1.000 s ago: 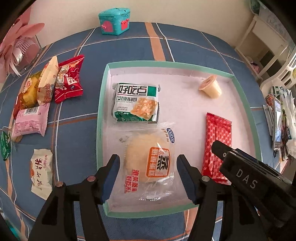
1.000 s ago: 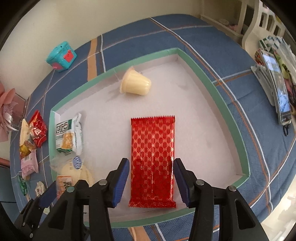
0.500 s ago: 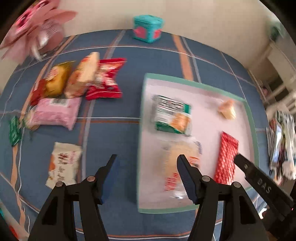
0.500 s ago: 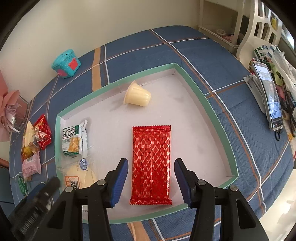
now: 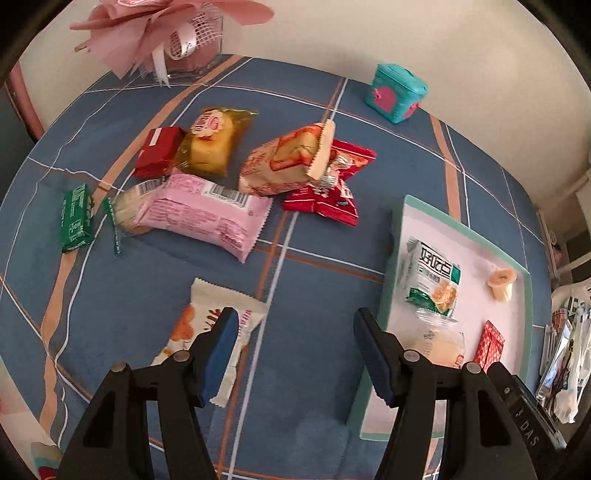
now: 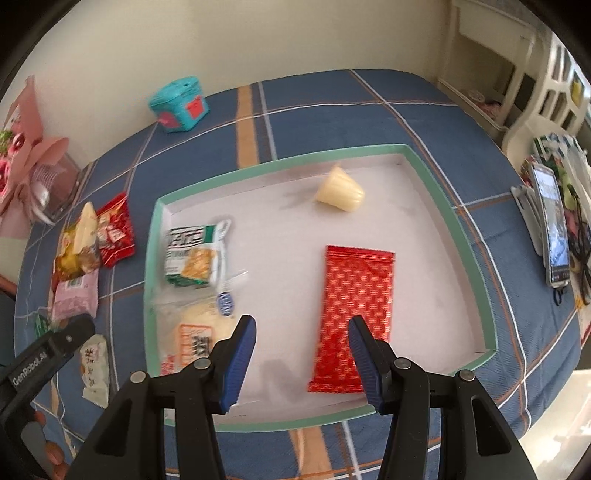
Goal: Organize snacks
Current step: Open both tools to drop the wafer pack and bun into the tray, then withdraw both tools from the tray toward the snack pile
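A green-rimmed tray (image 6: 450,221) holds a red patterned packet (image 6: 354,295), a jelly cup (image 6: 340,190), a green-and-white cracker packet (image 6: 192,254) and a clear-wrapped bun (image 6: 192,328). My right gripper (image 6: 301,328) hovers open above the tray floor, between the bun and the red packet, with nothing in it. My left gripper (image 5: 295,332) is open and empty over the blue cloth, left of the tray (image 5: 391,266). A white packet (image 5: 207,325) lies by its left finger. Beyond lie a pink packet (image 5: 199,210), a red packet (image 5: 328,192), an orange packet (image 5: 288,162) and a yellow cake (image 5: 214,144).
A small red box (image 5: 157,151) and a green bar (image 5: 75,218) lie at the far left. A teal box (image 5: 397,92) and a pink bouquet (image 5: 166,26) stand by the wall. A phone on a stand (image 6: 552,229) and a white chair (image 6: 546,92) are at the right.
My left gripper has swung left off the tray, away from the bun, and now hangs over the cloth near the loose snacks. My right gripper rose slightly and shifted left of the red packet.
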Motion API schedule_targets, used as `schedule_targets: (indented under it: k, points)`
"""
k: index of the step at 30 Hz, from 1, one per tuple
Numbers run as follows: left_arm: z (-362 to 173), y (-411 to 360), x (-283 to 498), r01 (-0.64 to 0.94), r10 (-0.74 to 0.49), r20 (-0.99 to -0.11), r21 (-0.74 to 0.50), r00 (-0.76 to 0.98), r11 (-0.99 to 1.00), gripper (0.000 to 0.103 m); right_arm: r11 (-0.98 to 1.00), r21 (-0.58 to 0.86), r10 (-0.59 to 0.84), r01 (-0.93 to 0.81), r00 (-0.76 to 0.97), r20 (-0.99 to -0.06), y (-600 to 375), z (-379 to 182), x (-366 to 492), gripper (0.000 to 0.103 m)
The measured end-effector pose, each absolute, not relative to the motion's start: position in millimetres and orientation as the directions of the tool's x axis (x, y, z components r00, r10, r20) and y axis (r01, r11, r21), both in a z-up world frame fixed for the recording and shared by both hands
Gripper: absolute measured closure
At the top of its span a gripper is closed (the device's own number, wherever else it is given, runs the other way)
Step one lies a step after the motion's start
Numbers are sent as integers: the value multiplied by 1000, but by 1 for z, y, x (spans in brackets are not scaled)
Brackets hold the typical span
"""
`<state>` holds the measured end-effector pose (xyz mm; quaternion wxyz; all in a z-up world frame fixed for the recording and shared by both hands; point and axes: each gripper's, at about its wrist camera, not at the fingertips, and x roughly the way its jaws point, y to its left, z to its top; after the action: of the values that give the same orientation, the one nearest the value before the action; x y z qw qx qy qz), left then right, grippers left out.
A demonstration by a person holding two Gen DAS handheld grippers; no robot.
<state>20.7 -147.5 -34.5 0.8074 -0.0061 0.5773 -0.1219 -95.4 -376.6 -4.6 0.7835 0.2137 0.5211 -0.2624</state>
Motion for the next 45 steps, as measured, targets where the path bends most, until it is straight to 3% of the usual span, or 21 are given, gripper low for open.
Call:
schedule_targets:
  k: [4,6,13,16,31,45]
  points:
    - [-34,-145,21,188,-199,-931,-145,306,971,35,791,47,-188,611,314,-931,-366,-6,-88,43]
    - [-34,-144,22,187,-187,-932,-133,311,973,14,799,36,-188,600,307,-933,-362,-8,-85,33]
    - [-36,-143,24,197,-140,-928,-74,345,978,13,832,-25,-217,554,284,-934,-348,-14,-76,9]
    - [-38,-143,24,194,-130,-928,-64,348,979,5,841,-25,-216,541,291,-932,-344,-15,-74,0]
    - [-28,-145,22,214,-74,-896,24,438,976,4,857,91,-151,508,416,-896,-333,-2,-73,0]
    - [-22,-123,22,165,-19,-888,65,460,984,4,844,-54,-328,533,434,-839,-304,11,-77,0]
